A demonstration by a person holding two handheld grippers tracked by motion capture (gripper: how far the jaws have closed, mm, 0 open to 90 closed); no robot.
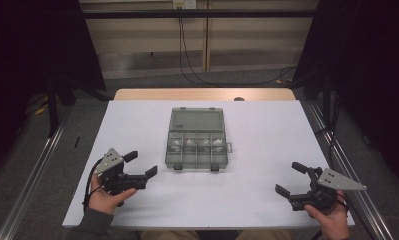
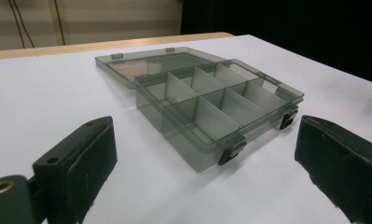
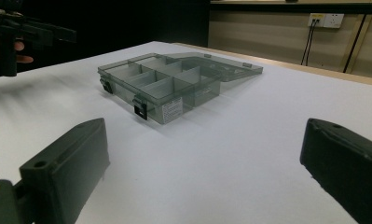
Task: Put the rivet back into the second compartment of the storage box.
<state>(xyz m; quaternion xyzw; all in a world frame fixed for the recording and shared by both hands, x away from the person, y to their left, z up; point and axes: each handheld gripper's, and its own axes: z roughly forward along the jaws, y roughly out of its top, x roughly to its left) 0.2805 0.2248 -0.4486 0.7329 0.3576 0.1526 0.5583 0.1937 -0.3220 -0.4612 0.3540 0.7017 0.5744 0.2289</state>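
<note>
The box [image 1: 197,138] lies open mid-table, its lid [image 1: 196,120] flat toward the far edge, well apart from both claws. The left gripper [image 1: 141,164] stands near the front-left corner, the right gripper [image 1: 290,178] near the front-right corner; both have jaws apart, holding nothing. A careless push at the latches [image 2: 231,154] could probably slide the light box or tip it. The table [image 1: 267,125] offers open room on all sides.
</note>
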